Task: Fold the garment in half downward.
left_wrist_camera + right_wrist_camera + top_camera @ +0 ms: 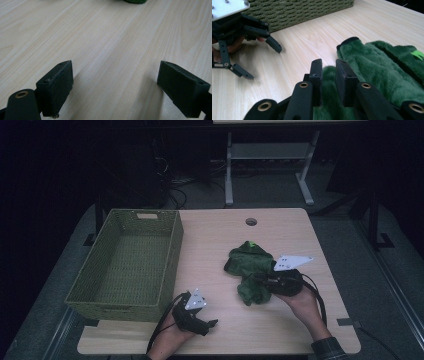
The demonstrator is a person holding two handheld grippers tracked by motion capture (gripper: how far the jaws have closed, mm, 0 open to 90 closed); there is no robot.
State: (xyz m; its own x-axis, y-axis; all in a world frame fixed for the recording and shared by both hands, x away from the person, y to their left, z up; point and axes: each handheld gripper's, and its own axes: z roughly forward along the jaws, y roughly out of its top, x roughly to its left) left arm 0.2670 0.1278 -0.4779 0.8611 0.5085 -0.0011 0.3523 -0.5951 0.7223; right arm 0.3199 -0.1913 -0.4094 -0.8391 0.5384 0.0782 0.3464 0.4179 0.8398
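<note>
Looking down from the high view first: my right claw [261,279] is sitting on the near edge of the green plush cloth [250,265], which lies crumpled on the worktop [210,245] just ahead of that claw. My left claw [212,323] is parked well off to the other side, close to the near corner of the woven basket [172,265], nothing in it.

Left gripper view: jaws wide apart over bare wood, and a sliver of the green cloth [135,1] shows far out ahead of the claw. So that one's idle and open.

Right gripper view: the two jaws stand close together with a narrow gap, and green fuzz [372,65] sits right behind and below them. I can't honestly say the pads are pressing on any pile; it looks more like a loose nip on a thin fold, or nothing at all. The left claw [259,57] and the basket wall [299,10] sit farther off beyond it.

What worries me: if I lift toward the basket now with that weak a bite, the plush probably slides out, or I drag just one flap and the rest trails and snags on the basket rim. I'd re-seat deeper into the cloth before moving.
</note>
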